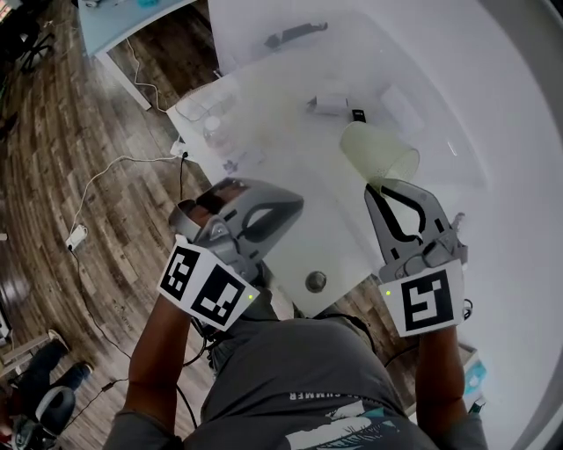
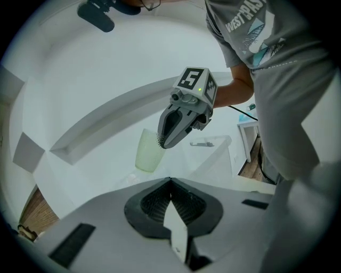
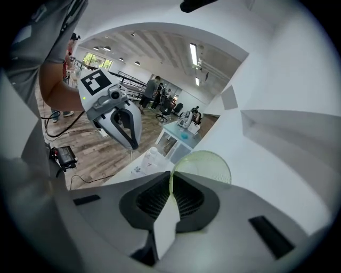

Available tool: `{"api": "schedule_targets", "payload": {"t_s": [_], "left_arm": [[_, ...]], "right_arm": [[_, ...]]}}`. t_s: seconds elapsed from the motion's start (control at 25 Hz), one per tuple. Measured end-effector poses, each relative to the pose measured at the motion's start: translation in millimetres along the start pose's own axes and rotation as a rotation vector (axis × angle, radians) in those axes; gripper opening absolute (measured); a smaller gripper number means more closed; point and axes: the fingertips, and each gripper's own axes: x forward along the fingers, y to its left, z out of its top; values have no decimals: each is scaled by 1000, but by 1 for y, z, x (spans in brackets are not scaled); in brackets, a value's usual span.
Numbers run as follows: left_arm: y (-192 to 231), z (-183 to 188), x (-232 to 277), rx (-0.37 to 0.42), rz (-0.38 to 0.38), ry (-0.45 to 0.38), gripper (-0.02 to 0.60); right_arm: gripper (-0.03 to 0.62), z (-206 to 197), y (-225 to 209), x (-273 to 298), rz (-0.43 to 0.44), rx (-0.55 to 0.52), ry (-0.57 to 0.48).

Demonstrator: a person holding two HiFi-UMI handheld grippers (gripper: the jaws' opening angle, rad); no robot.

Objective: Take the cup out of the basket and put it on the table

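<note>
A translucent pale green cup (image 1: 378, 151) hangs tilted above the white table (image 1: 493, 105), with my right gripper (image 1: 378, 186) shut on its rim. The right gripper view has the thin rim (image 3: 205, 164) pinched between the jaws of the right gripper (image 3: 171, 178). From the left gripper view, the cup (image 2: 148, 152) dangles from the right gripper (image 2: 160, 143). A clear plastic basket (image 1: 207, 105) sits at the table's left corner, also seen as the basket (image 2: 216, 149) behind the cup. My left gripper (image 1: 198, 204) hovers off the table's near-left edge, shut and empty, its own jaws (image 2: 170, 181) meeting with nothing between them.
A small white box (image 1: 330, 105) and a black item (image 1: 359, 114) lie on the table behind the cup, and a dark tool (image 1: 295, 35) lies farther back. Cables and a power adapter (image 1: 77, 235) run over the wooden floor at left. A light blue table (image 1: 123, 18) stands beyond.
</note>
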Motion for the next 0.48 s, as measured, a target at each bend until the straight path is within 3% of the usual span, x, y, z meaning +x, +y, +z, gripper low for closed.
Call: {"api": "schedule_targets", "payload": {"t_s": [0.48], "left_arm": [[0, -28, -33, -40, 43, 33, 9]], "right_arm": [[28, 36, 69, 22, 94, -56, -45]]}}
